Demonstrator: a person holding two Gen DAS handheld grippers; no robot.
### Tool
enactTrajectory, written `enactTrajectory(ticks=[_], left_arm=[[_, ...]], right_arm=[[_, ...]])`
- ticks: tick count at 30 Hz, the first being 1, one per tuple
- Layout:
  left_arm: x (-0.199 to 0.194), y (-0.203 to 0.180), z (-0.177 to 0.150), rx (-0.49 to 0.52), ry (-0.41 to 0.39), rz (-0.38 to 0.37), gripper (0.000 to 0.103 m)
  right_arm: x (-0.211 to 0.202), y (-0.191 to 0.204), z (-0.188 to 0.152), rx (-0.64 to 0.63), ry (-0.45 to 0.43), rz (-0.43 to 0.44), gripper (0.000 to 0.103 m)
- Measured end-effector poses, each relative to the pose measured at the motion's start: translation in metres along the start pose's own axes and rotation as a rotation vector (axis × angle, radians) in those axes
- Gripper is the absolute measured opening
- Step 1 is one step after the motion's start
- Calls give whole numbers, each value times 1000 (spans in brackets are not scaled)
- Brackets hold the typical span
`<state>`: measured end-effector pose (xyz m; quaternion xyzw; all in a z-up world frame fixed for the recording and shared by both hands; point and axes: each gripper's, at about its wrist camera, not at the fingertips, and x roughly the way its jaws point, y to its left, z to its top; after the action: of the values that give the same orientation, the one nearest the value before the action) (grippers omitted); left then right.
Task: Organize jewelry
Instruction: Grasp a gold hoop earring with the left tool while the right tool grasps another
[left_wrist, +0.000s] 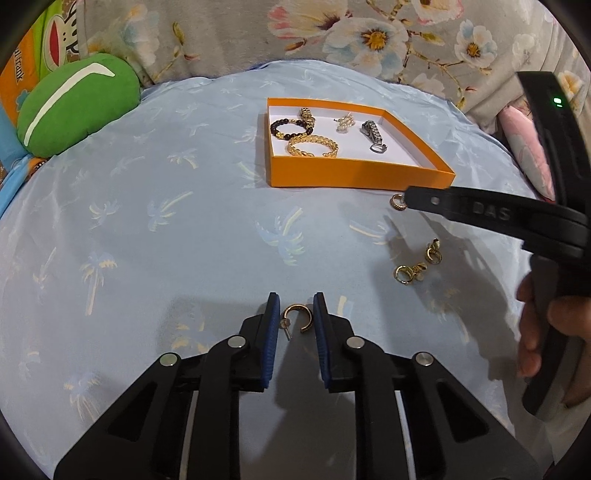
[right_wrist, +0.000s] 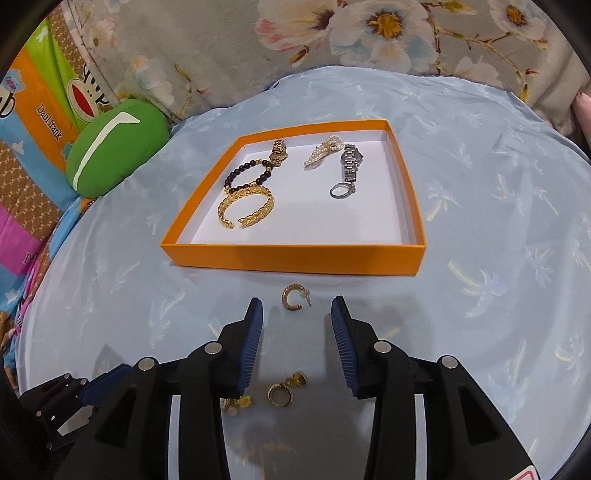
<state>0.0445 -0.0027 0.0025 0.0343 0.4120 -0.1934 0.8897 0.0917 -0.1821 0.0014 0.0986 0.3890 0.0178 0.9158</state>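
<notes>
An orange tray (left_wrist: 354, 173) (right_wrist: 295, 260) on the blue bedspread holds a gold cuff (right_wrist: 246, 206), a bead bracelet (right_wrist: 247, 173), two watches, a pearl piece and a ring. My left gripper (left_wrist: 295, 308) is open, its jaws either side of a gold hoop earring (left_wrist: 297, 319) lying on the cloth. My right gripper (right_wrist: 297, 319) is open, just short of another gold hoop earring (right_wrist: 293, 297) in front of the tray; that earring also shows in the left wrist view (left_wrist: 398, 202). Two more gold earrings (left_wrist: 417, 264) (right_wrist: 280, 391) lie below the right gripper.
A green cushion (left_wrist: 74, 103) (right_wrist: 114, 151) sits at the far left. Floral fabric (left_wrist: 332, 37) rises behind the bedspread. The right gripper's body and the holding hand (left_wrist: 546, 314) fill the left wrist view's right side.
</notes>
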Motion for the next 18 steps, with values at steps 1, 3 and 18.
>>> enactTrajectory(ticks=[1,3,18], left_arm=[[0,0,-1,0,0,-4,19],[-2,0,-2,5,0,-11,26],[-4,1,-6,12,-3,15,32]], right_arm=[[5,2,2,-7,6,-3,40],[12,4,4,-19,13,-12,40],[20,11,3,-77,24,-57,17]])
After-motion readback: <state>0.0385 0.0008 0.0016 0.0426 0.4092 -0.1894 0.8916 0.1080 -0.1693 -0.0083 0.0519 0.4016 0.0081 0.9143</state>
